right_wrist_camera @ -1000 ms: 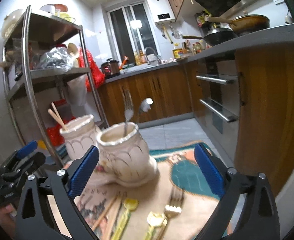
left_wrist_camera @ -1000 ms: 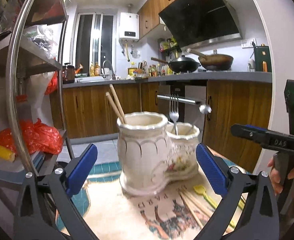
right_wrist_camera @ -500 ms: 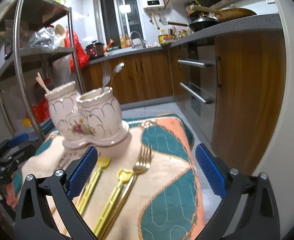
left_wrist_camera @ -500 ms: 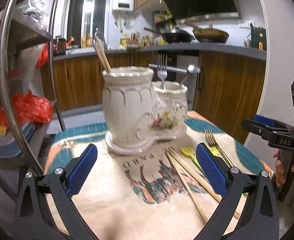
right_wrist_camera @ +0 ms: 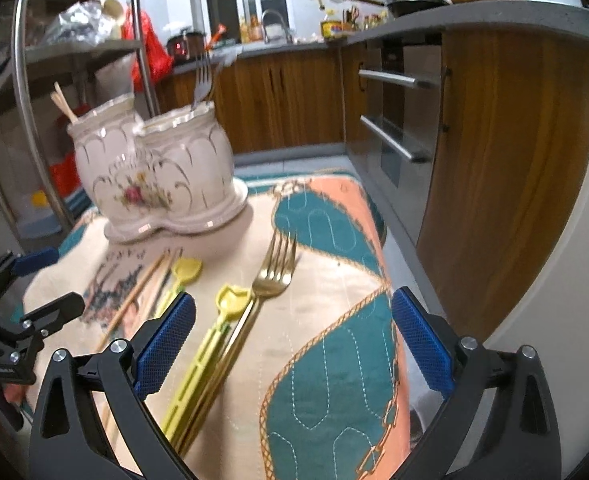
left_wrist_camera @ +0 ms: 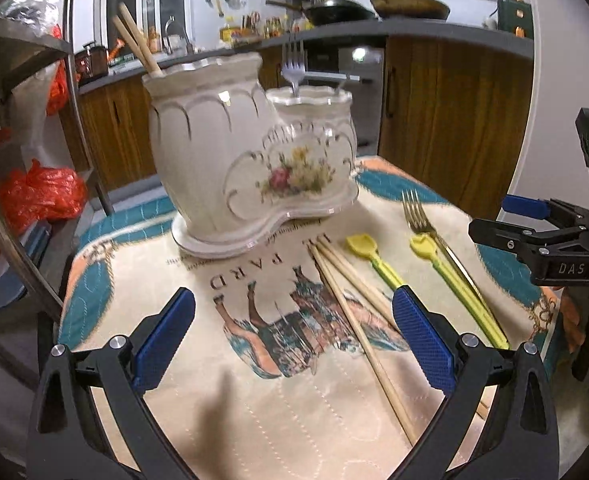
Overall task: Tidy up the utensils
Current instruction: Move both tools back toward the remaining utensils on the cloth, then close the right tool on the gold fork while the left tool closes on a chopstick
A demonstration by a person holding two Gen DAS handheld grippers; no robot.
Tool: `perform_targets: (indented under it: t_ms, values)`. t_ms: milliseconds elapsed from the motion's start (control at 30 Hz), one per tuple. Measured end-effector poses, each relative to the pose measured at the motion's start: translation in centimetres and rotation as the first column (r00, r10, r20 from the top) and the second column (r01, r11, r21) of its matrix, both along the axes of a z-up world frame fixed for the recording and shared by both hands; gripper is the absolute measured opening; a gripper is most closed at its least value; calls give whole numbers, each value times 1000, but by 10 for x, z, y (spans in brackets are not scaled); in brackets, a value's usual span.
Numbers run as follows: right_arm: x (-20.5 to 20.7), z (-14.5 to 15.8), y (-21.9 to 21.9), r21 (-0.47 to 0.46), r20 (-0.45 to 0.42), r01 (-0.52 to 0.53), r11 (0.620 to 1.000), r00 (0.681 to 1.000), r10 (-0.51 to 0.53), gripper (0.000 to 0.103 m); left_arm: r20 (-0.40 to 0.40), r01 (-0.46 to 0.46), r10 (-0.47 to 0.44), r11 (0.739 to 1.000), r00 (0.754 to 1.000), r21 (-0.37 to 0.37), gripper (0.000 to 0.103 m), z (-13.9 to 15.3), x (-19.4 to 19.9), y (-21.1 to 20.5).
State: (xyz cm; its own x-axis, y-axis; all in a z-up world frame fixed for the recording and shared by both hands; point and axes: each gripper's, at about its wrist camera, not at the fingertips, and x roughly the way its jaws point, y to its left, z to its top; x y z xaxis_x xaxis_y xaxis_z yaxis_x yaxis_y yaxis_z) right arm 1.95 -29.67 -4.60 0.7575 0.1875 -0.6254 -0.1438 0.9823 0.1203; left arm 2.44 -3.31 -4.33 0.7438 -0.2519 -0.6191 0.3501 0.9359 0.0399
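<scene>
1. The utensils still to be sorted lie loose on the cloth-covered counter (left_wrist_camera: 254, 400), in front of the ceramic holder (left_wrist_camera: 254, 168): wooden chopsticks (left_wrist_camera: 358, 320), two yellow plastic spoons (left_wrist_camera: 374, 260) (left_wrist_camera: 454, 280), and a gold fork (right_wrist_camera: 270, 280) lying just beside one spoon's handle, near the counter's right edge.
2. The holder has two joined cups on one base. The taller one holds a pair of chopsticks (left_wrist_camera: 134, 40); the shorter one holds a silver fork (left_wrist_camera: 293, 66) and what looks like a spoon handle.
3. The left tool (left_wrist_camera: 294, 344) hangs released, its blue pads spread wide over the near part of the counter, with the chopsticks passing by its right pad. The right tool (right_wrist_camera: 290, 344) is also released and grasping nothing, its pads straddling the handles of the fork and the nearer yellow spoon.
4. The chopsticks are probably light, stiff and round, so they may roll or pivot in a pinch. A grip near mid-length, across both sticks, would likely keep them level.
5. The gold fork looks thin, smooth metal lying flat on soft cloth. It seems slippery and low, and is best taken across the narrow handle rather than the tines.
6. The yellow spoons appear light plastic with slotted handles, likely a little flexible. A mid-handle pinch should do.
7. The holder looks heavy but breakable, so utensils should go in gently.
</scene>
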Motion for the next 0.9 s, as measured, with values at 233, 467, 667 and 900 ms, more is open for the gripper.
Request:
perform_targets:
  t_ms: [233, 467, 667, 900]
  values:
    - [4, -6, 3, -10, -50, -31, 999, 998, 30, 95, -35, 3, -1, 999, 999, 42, 97, -7, 3, -7]
    - [5, -10, 13, -24, -87, -81, 996, 993, 79, 72, -59, 20, -16, 996, 998, 84, 97, -10, 5, -14]
    - [6, -11, 17, -11, -112, -104, 994, 988, 103, 50, -56, 47, -41, 994, 998, 102, 92, -11, 1, -19]
    - [9, -13, 22, 14, -144, -132, 991, 981, 133, 29, -80, 87, -78, 990, 994, 112, 65, -14, -1, -25]
